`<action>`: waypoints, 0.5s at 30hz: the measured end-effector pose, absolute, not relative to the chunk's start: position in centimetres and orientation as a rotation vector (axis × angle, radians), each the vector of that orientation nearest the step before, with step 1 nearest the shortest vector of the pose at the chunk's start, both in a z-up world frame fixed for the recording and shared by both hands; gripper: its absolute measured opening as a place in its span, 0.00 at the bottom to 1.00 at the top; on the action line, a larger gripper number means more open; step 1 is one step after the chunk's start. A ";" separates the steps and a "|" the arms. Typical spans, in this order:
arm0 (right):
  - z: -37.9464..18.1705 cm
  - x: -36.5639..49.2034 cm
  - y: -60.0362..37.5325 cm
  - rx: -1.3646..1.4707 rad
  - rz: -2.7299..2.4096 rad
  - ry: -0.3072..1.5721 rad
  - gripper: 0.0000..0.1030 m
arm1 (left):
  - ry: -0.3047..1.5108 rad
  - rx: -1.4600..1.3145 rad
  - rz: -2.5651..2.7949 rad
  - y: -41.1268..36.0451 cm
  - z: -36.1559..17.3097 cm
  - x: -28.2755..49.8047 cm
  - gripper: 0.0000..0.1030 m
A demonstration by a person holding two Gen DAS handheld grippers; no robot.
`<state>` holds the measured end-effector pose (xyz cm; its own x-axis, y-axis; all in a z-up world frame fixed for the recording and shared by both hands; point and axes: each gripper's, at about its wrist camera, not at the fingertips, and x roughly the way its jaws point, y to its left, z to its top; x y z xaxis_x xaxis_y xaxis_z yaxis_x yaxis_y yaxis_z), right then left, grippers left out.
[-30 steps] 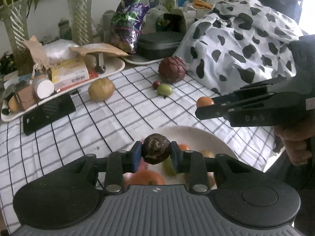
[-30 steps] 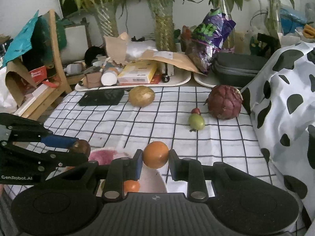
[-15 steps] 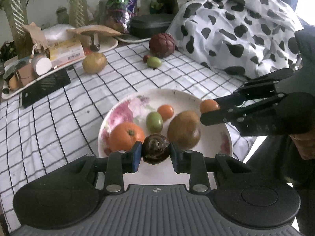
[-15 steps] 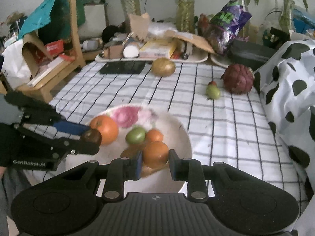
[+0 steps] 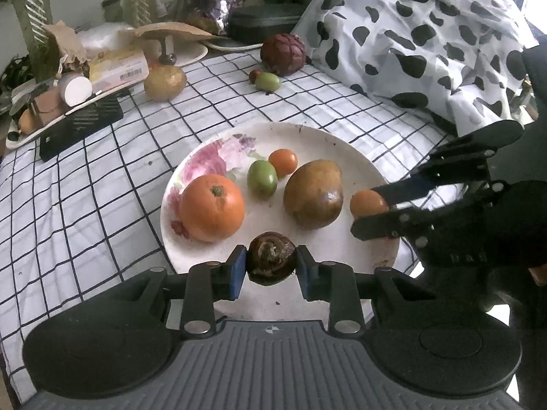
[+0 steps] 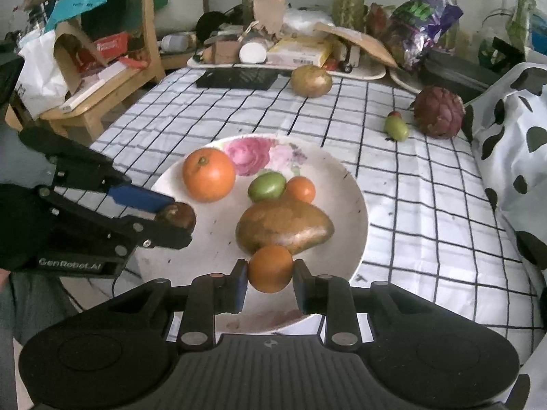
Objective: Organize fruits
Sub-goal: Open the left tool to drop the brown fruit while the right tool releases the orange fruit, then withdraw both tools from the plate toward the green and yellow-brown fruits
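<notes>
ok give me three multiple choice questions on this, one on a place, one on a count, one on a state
1. Where does the purple scaly fruit lie?
A. on the plate
B. on the checked cloth by the spotted sheet
C. in a gripper

2. How many fruits rest on the plate?
A. two
B. four
C. seven

3. What is the right gripper doing?
A. open, empty
B. shut on the small orange
C. shut on a knife

Key: 1 B, it sits far past the plate. 2 B, big orange, green fruit, small tomato, mango. 3 B, both fingers press the small orange.
</notes>
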<state>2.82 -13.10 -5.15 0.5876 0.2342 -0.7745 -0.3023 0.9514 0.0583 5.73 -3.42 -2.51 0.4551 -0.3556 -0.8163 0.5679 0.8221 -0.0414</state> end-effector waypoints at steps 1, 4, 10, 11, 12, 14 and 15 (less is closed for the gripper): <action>-5.3 2.8 -12.9 -0.091 0.317 0.900 0.29 | 0.935 0.265 -0.567 -3.5 -2.6 5.7 0.29; -5.7 2.7 -12.4 -0.119 0.321 0.921 0.29 | 0.924 0.292 -0.540 -3.8 -2.7 5.7 0.36; -5.5 2.3 -12.3 -0.129 0.310 0.906 0.78 | 0.915 0.277 -0.474 -3.1 -2.2 5.4 0.59; -5.5 2.2 -12.4 -0.127 0.300 0.904 0.80 | 0.916 0.268 -0.468 -3.0 -2.1 5.3 0.59; -5.5 2.2 -12.6 -0.125 0.288 0.904 0.84 | 0.915 0.259 -0.460 -2.9 -2.0 5.2 0.59; -5.4 2.0 -12.7 -0.122 0.280 0.897 0.86 | 0.913 0.243 -0.442 -2.5 -1.8 5.1 0.59; -5.3 1.9 -12.7 -0.123 0.274 0.892 0.87 | 0.912 0.233 -0.433 -2.4 -1.7 5.0 0.59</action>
<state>1.94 -12.66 -5.26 0.5963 0.1838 -0.7815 -0.2860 0.9582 0.0071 5.01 -2.39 -1.70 0.5340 -0.2627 -0.8036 0.4571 0.8893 0.0130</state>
